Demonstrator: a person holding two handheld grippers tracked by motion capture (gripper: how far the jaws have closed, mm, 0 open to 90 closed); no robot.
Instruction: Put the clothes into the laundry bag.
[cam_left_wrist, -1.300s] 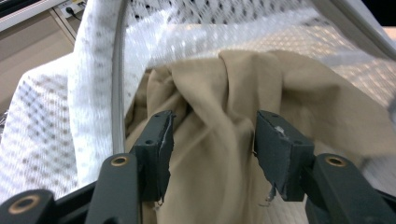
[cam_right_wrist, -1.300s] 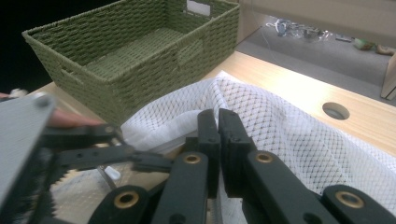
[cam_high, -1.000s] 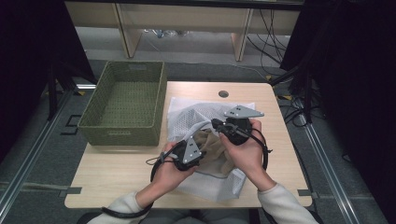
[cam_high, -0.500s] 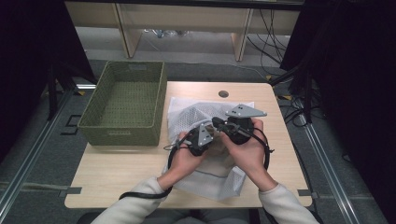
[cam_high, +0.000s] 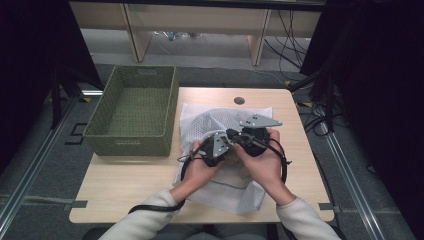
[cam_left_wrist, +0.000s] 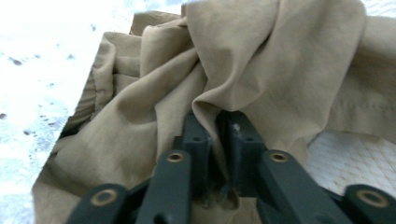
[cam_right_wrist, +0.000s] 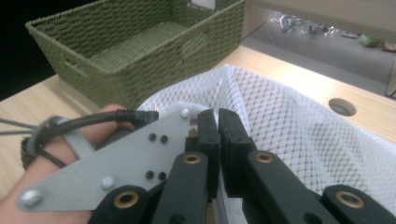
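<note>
Green woven basket (cam_high: 132, 112) at table's (cam_high: 125, 185) left edge; cable hole (cam_high: 239, 100) near far edge.

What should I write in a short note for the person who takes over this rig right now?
Left gripper: its jaws have just been opening a little, but they pinch a fold of the tan cloth.
Right gripper: shut on the edge of the white mesh bag.
Things: the bag lies on the table, the cloth bunched at its opening; the green basket stands left of it, with nothing inside.
Done: both pieces gripped.
Left, probably: get the cloth fully in or out of the bag; I cannot tell which.
</note>
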